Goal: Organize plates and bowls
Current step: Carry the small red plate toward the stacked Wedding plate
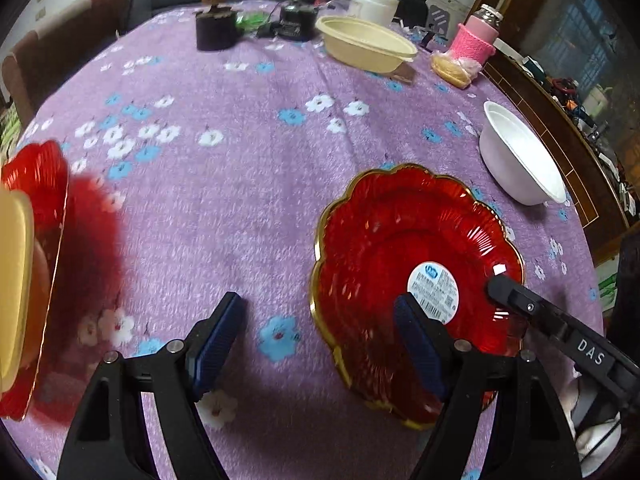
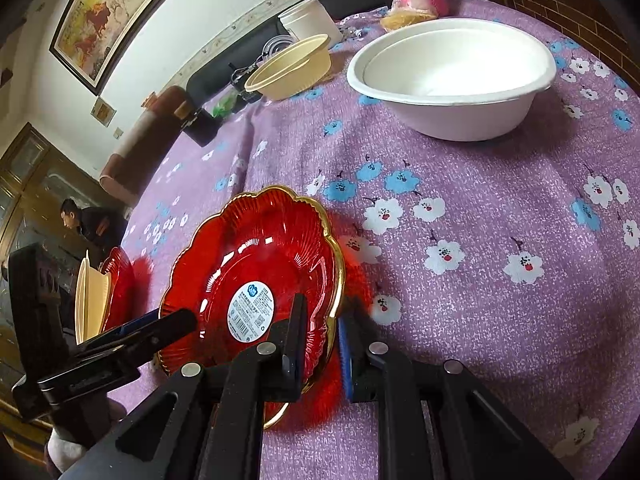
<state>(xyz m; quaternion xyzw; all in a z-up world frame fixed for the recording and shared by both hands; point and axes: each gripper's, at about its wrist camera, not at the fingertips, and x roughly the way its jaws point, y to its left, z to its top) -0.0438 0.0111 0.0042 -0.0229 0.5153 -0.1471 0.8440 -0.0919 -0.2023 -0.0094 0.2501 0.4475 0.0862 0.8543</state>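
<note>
A red glass plate (image 1: 400,240) with a gold scalloped rim and a white sticker lies tilted on the purple flowered cloth. My right gripper (image 2: 320,340) is shut on its near rim, and one of its fingers (image 1: 516,300) reaches in from the right in the left wrist view. My left gripper (image 1: 320,344) is open. Its right finger hangs over the plate's inside and its left finger over the cloth, so the plate's left rim sits between them unpressed. A second red plate (image 1: 40,188) with a cream dish (image 1: 14,280) on it stands at the far left.
A white bowl (image 2: 452,80) sits to the right and a beige bowl (image 2: 292,66) further back. A pink knit-covered bottle (image 1: 476,36), a white jar (image 1: 374,2) and dark items line the far edge. A person (image 2: 80,220) bends beyond the table.
</note>
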